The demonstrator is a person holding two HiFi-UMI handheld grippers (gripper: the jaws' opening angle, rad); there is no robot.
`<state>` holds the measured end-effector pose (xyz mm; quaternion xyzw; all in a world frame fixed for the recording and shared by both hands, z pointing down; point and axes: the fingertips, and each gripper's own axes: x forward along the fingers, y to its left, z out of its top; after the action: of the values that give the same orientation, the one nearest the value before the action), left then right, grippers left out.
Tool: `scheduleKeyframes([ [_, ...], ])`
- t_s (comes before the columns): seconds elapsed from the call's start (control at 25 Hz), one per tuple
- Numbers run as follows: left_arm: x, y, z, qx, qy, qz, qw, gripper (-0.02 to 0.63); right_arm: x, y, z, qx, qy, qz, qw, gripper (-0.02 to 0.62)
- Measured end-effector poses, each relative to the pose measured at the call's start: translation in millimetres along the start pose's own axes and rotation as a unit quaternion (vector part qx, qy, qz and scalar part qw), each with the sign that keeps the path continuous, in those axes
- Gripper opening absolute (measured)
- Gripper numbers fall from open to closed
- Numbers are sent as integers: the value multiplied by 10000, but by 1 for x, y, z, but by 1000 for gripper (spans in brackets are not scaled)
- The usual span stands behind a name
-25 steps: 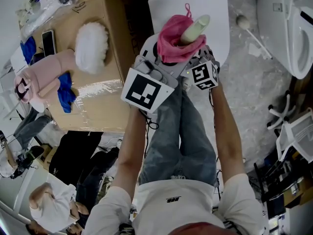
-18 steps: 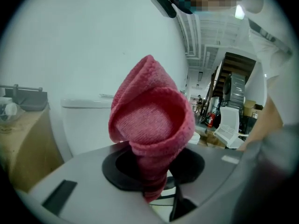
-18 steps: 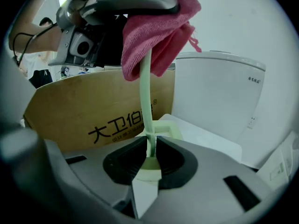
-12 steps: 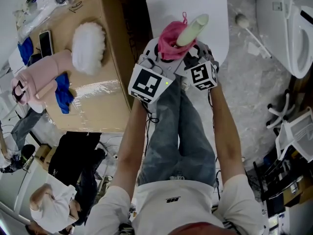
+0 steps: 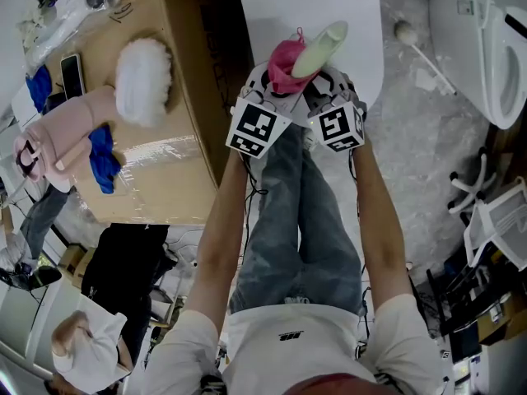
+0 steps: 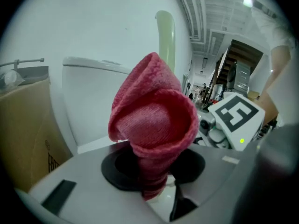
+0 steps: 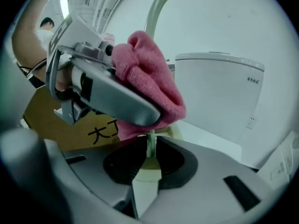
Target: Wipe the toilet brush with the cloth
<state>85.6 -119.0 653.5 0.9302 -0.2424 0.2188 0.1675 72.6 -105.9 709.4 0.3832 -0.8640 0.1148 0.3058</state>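
Observation:
The toilet brush's pale green handle (image 5: 321, 45) sticks up over the white toilet lid (image 5: 362, 23). My right gripper (image 5: 319, 90) is shut on its thin shaft (image 7: 150, 146). A pink cloth (image 5: 284, 62) is wrapped round the handle just above that grip, and my left gripper (image 5: 276, 87) is shut on it. In the left gripper view the cloth (image 6: 154, 125) bunches up out of the jaws, with the handle (image 6: 164, 36) rising behind it. In the right gripper view the left gripper (image 7: 105, 94) presses the cloth (image 7: 152, 85) against the handle. The brush head is hidden.
A cardboard box (image 5: 185, 151) at the left carries a white fluffy duster (image 5: 142, 81), a pink bundle (image 5: 62, 130), blue cloths and a phone. A second toilet (image 5: 486, 39) stands at the right, with a white brush (image 5: 412, 44) on the floor. People sit at lower left.
My left gripper has slid down the handle with the cloth, toward the right gripper. More of the green handle now shows above the cloth. The right gripper has stayed put.

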Motion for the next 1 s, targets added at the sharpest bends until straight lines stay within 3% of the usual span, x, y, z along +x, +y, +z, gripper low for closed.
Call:
scheduleKeyframes([
  [0.12,5,2,-17,-53,208,61,9998,143,-1,0,0,3,2,3,10000,58],
  [0.4,2,1,-12,-91,164,102,9998,133,-1,-1,0,2,0,-1,10000,58],
  [1.0,-33,-10,76,170,-600,-72,9980,130,-1,-2,0,19,45,12,10000,58],
])
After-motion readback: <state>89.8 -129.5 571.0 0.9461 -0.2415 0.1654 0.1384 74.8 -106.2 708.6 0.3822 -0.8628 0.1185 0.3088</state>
